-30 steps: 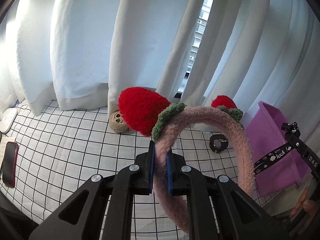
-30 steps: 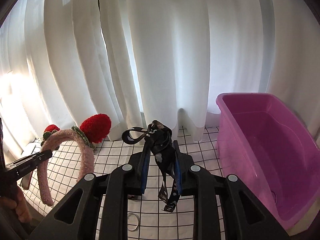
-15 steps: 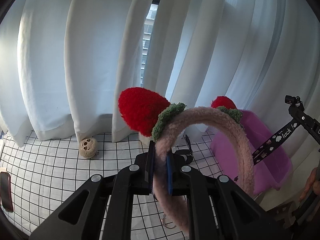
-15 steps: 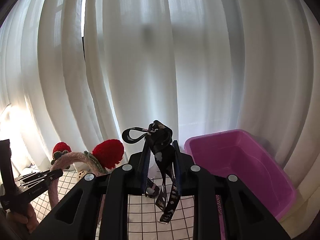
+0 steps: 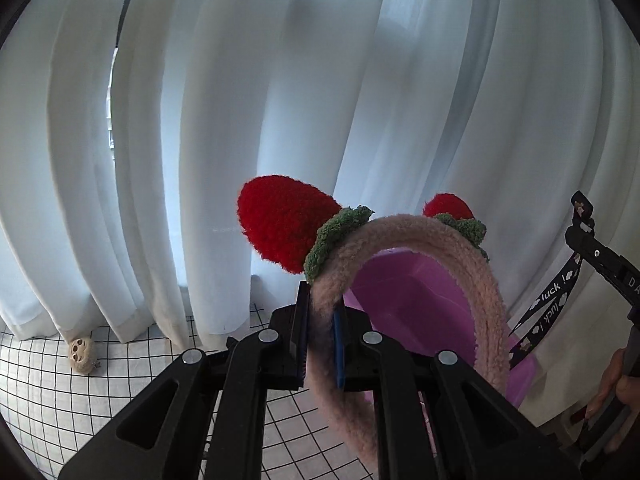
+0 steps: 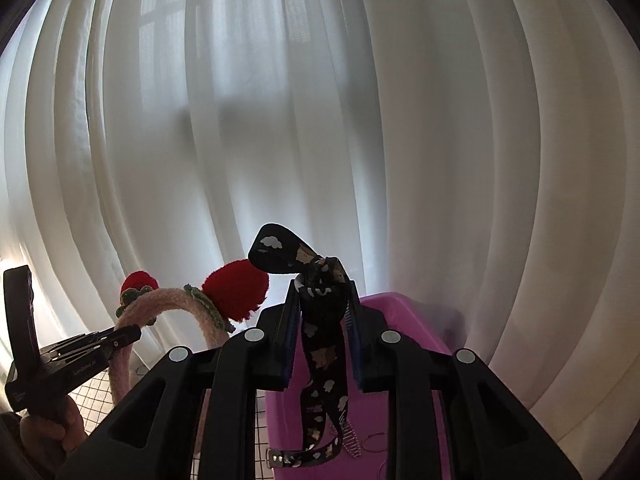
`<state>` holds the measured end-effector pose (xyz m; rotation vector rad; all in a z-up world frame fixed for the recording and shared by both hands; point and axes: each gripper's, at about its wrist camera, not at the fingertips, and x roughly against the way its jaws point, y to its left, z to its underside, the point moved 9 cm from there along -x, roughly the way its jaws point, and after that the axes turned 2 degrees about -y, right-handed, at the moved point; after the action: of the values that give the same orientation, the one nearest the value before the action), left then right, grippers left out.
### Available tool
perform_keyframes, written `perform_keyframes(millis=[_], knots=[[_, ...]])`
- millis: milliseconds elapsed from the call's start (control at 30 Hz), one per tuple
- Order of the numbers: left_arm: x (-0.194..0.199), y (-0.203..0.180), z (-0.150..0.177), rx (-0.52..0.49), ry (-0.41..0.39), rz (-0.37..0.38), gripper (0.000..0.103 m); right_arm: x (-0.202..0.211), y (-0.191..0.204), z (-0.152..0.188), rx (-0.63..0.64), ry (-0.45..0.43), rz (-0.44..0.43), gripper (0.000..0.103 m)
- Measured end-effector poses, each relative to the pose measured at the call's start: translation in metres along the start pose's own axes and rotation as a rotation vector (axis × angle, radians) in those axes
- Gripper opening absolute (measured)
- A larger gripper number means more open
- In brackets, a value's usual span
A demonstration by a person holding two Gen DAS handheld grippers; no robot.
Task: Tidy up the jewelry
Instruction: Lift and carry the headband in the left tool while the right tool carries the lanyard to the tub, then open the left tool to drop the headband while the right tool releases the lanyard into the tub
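Observation:
My left gripper [image 5: 321, 320] is shut on a fluffy pink headband [image 5: 472, 268] with two red strawberry ears, held up in the air in front of the purple bin [image 5: 404, 300]. The headband also shows in the right wrist view [image 6: 168, 300], with the left gripper [image 6: 128, 334] on it. My right gripper [image 6: 322, 320] is shut on a black patterned strap [image 6: 324, 352] that hangs down over the purple bin [image 6: 404, 316]. The strap also shows at the right edge of the left wrist view [image 5: 552, 300].
White curtains [image 5: 280, 100] fill the background. A white cloth with a black grid [image 5: 48, 392] covers the surface below. A small beige plush toy [image 5: 82, 354] lies by the curtain hem. Small items, a ring and a comb clip [image 6: 352, 440], lie inside the bin.
Both grippers have risen and swung right toward the purple bin with their items held. The phone, the dark ring and most of the grid cloth have left the views.

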<state>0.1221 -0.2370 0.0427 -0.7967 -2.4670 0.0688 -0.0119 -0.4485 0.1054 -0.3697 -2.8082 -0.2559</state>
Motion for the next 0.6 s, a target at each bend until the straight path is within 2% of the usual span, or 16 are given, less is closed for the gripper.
perform_keyframes(millis=[100, 233, 367, 600], knots=[[-0.025, -0.030, -0.006, -0.035, 0.008, 0.008, 0.010, -0.005, -0.023, -0.002, -0.003, 0.013, 0.002, 0.021], [-0.060, -0.062, -0.006, -0.055, 0.053, 0.024, 0.010, -0.025, -0.047, 0.018, -0.023, 0.078, -0.011, 0.021], [-0.092, -0.080, 0.009, -0.068, 0.114, 0.018, 0.011, -0.048, -0.063, 0.055, -0.031, 0.203, -0.026, 0.021], [-0.138, -0.088, 0.031, -0.098, 0.202, -0.037, 0.011, -0.084, -0.077, 0.130, -0.031, 0.426, -0.038, 0.021]])
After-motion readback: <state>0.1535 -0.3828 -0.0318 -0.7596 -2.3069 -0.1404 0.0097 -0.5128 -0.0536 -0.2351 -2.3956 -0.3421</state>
